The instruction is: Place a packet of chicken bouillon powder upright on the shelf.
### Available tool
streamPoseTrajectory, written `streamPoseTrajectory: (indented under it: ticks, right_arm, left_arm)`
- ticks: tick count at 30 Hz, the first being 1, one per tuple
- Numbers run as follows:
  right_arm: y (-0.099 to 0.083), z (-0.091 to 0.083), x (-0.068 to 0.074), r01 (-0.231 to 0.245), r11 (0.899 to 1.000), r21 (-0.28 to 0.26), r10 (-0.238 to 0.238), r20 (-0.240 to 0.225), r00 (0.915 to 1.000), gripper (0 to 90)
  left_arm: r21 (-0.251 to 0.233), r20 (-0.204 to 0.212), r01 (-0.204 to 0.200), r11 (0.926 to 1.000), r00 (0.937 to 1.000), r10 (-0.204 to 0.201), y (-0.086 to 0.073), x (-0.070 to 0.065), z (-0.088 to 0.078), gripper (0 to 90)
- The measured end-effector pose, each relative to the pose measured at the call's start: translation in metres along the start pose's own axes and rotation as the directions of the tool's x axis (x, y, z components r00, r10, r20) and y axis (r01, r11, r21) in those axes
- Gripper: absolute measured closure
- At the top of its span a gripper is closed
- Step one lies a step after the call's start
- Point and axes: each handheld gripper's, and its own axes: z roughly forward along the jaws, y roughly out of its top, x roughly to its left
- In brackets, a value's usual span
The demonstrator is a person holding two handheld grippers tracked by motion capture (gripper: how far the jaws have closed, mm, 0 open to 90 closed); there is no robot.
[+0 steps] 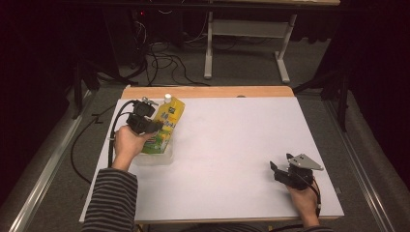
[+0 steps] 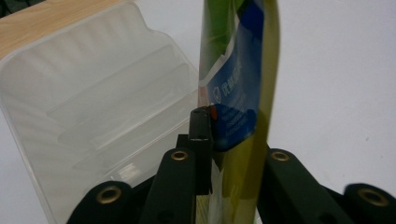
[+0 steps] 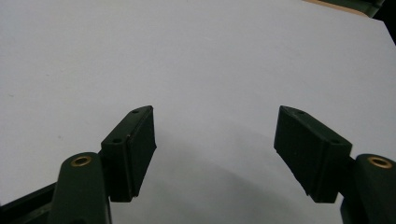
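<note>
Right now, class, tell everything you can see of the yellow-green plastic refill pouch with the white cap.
The yellow-green plastic refill pouch is a soft, glossy pack with a white cap at its top, green and blue printed panels and writing too small to read. It leans tilted, its base in the clear plastic box near the table's left edge. The left gripper has it between its jaws.

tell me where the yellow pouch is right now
In the high view the yellow pouch stands at the table's far left, bottom end inside the clear plastic box, between the left tongs.

Gripper (image 2: pixel 233 135) clasps a yellow-green pouch (image 2: pixel 238 84) beside a clear plastic box (image 2: pixel 93 93)
</note>
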Motion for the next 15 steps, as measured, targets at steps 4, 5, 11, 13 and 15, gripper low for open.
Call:
streamPoseTrajectory:
  ticks: [4,5,11,13,15]
  right_arm:
    - [0.0,0.0,0.0,0.002,1.0,-0.002,-0.002,0.003,1.0,30.0]
    - [0.0,-0.001,0.0,0.002,1.0,-0.005,-0.002,0.005,1.0,30.0]
    - [-0.001,-0.002,0.0,-0.008,1.0,-0.008,0.008,0.008,0.9999,30.1]
    - [0.0,-0.001,0.0,-0.008,1.0,-0.007,0.008,0.008,0.9999,30.1]
    - [0.0,-0.001,0.0,-0.005,1.0,-0.009,0.005,0.007,1.0,30.1]
  left_arm:
    - [-0.012,-0.014,-0.031,0.9994,0.9994,0.031,-0.001,-0.003,-0.001,85.9]
    - [-0.025,-0.011,-0.039,0.9989,0.9992,0.039,-0.003,-0.003,-0.001,86.3]
    - [-0.16,-0.023,-0.045,0.986,0.9989,0.042,-0.014,-0.004,-0.006,87.1]
    - [-0.224,-0.022,-0.06,0.9728,0.9982,0.056,-0.019,-0.004,-0.007,87.1]
    - [-0.262,-0.039,-0.079,0.9619,0.9967,0.071,-0.023,-0.006,-0.005,87.1]
